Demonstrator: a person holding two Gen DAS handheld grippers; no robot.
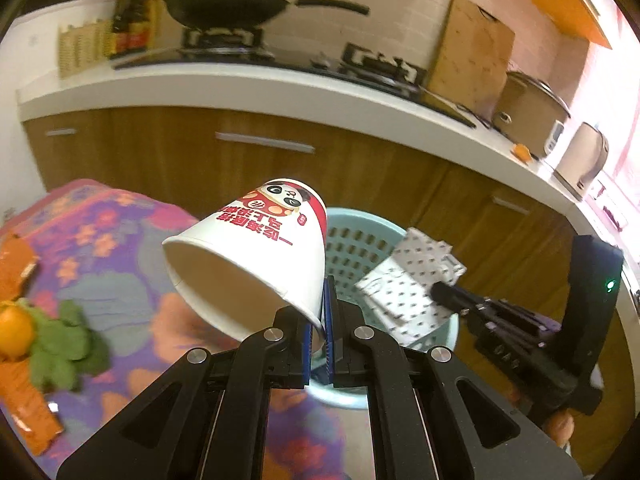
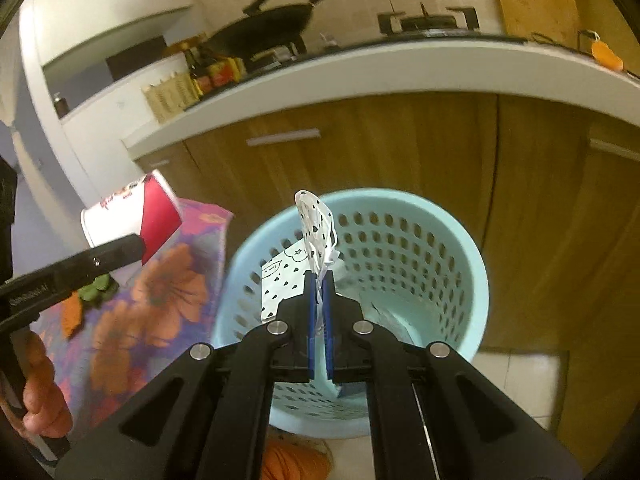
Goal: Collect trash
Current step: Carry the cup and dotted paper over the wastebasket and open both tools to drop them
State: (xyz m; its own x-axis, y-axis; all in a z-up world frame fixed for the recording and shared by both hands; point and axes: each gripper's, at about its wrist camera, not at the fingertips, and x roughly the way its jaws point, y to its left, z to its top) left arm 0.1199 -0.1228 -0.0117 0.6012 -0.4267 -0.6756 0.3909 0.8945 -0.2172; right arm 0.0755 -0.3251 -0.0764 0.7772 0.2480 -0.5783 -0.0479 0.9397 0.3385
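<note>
A white paper cup (image 1: 248, 256), clamped by its rim in the left gripper (image 1: 319, 320), carries the only clearly printed matter: large red Chinese characters in two lines along its side, upside down to the left wrist camera and too distorted to read with certainty, beneath a cartoon panda in red. A small red round badge near the cup's base holds tiny white characters that cannot be made out. On the arm of the left gripper, to the left of the right gripper (image 2: 319, 280), a line of small embossed lettering (image 2: 28, 294) is too blurred to read.
</note>
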